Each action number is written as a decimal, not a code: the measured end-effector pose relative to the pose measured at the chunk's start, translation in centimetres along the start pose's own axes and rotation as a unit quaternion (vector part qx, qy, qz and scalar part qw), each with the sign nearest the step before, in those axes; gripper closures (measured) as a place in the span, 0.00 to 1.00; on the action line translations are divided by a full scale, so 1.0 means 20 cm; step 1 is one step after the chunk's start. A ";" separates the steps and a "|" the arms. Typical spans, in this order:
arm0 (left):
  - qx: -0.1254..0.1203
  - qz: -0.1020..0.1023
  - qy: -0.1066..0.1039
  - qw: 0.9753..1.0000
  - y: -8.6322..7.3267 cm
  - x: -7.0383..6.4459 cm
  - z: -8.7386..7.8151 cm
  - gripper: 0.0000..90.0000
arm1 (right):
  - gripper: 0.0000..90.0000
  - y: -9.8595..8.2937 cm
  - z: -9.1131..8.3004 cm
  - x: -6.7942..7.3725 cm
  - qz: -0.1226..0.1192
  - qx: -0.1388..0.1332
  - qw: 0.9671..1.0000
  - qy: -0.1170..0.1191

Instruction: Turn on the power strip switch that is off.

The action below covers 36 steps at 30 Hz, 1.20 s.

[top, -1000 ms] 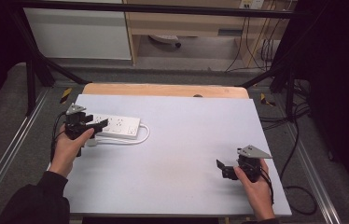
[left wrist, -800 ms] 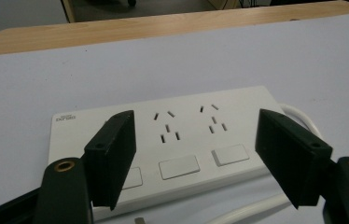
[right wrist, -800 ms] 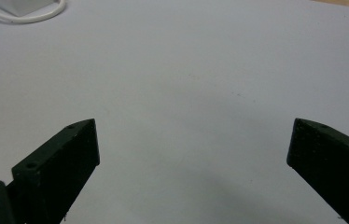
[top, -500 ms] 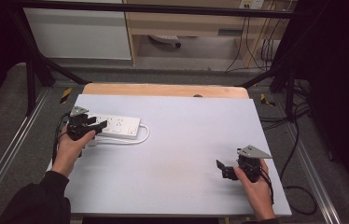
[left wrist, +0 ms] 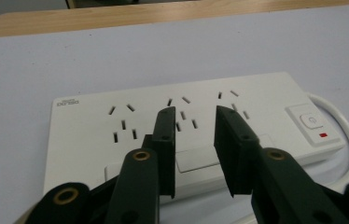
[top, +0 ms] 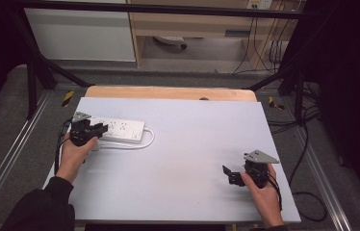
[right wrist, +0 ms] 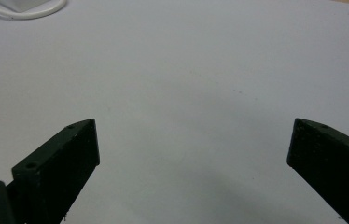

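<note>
The power strip [top: 119,130] lies flat on the desk [top: 187,144] at about the 10 o'clock position of the grey surface, long axis running 9 to 3 o'clock. In the left gripper view the power strip [left wrist: 196,126] presents three socket groups, with a rocker switch [left wrist: 313,124] and its red indicator at the 3 o'clock end. The white cord [top: 145,142] leaves that end and loops along the 6 o'clock edge of the housing.

The left gripper [top: 96,130] sits at the 9 o'clock end of the strip. Its fingers [left wrist: 165,140] are narrowly apart and hang over the near long edge of the housing, in line with the middle socket group. Nothing is clamped between them; contact with the housing cannot be determined.

The right gripper [top: 230,175] rests at about 4 o'clock on the desk, well apart from the strip. Its fingers [right wrist: 60,163] are wide apart over bare surface, holding nothing; a section of cord [right wrist: 23,11] appears at 11 o'clock in the right gripper view.

Assessed progress: early stage. Approach to the strip appears complete. Remaining, by judgement: seat the left fingers on the housing, close them, then move or reorient the strip. No plug or other item is present on the desk, and the right gripper is not yet engaged
</note>
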<state>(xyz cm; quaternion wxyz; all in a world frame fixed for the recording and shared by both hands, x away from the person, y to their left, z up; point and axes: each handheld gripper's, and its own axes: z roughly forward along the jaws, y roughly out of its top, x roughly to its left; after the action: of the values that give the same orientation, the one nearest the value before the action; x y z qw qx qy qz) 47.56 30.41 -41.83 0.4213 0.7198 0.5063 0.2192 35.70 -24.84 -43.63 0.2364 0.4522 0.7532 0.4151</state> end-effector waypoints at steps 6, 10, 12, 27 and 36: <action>-0.001 0.004 -0.007 1.000 0.00 -0.02 0.01 0.86 | 0.03 0.00 0.00 0.00 0.000 0.000 1.000 0.000; 0.008 0.007 -0.019 1.000 -0.01 -0.02 0.03 0.90 | 0.03 0.00 0.00 0.00 0.002 0.000 1.000 0.002; 0.014 0.018 -0.025 0.999 -0.01 -0.03 0.04 0.93 | 0.03 0.00 0.00 0.00 0.002 0.002 1.000 0.002; 0.027 0.017 -0.033 0.999 -0.03 -0.03 0.08 1.00 | 0.03 -0.01 0.01 0.00 -0.002 0.008 1.000 0.003; 0.024 0.014 -0.037 0.999 -0.03 -0.03 0.08 1.00 | 0.03 -0.01 0.01 0.00 -0.001 0.008 1.000 0.003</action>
<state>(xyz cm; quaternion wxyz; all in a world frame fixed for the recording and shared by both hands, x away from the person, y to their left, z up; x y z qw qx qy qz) 48.25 29.36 -43.17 0.4196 0.7441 0.4855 0.1860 35.76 -24.78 -43.83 0.2314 0.4518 0.7576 0.4104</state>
